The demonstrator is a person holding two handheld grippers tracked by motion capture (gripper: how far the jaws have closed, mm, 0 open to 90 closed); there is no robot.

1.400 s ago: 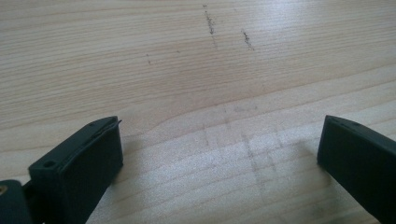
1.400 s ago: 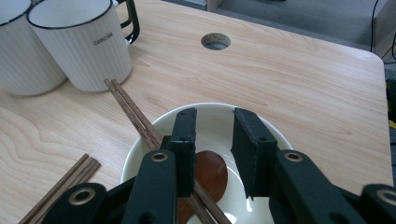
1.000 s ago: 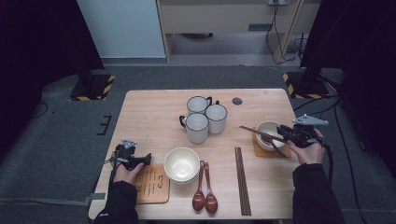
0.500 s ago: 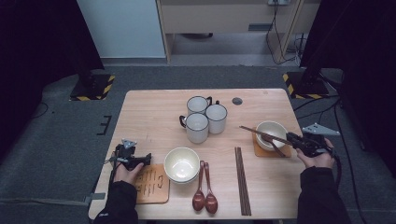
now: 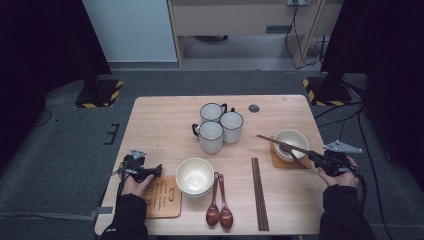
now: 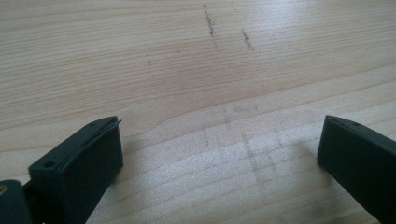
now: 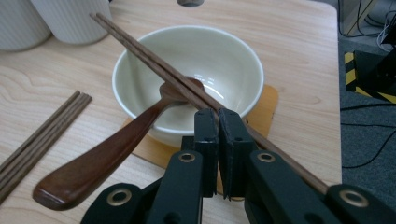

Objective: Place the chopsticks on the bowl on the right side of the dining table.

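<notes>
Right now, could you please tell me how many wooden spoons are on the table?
3. Two spoons lie side by side right of the near bowl. A third spoon rests in the far bowl on the right coaster, under the chopsticks.

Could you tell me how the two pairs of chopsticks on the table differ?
The chopsticks over the bowl lie slanted across the bowl on the coaster, their near end by the shut right tongs. The spare chopsticks lie flat on the table, untouched. Both pairs are dark wood.
</notes>
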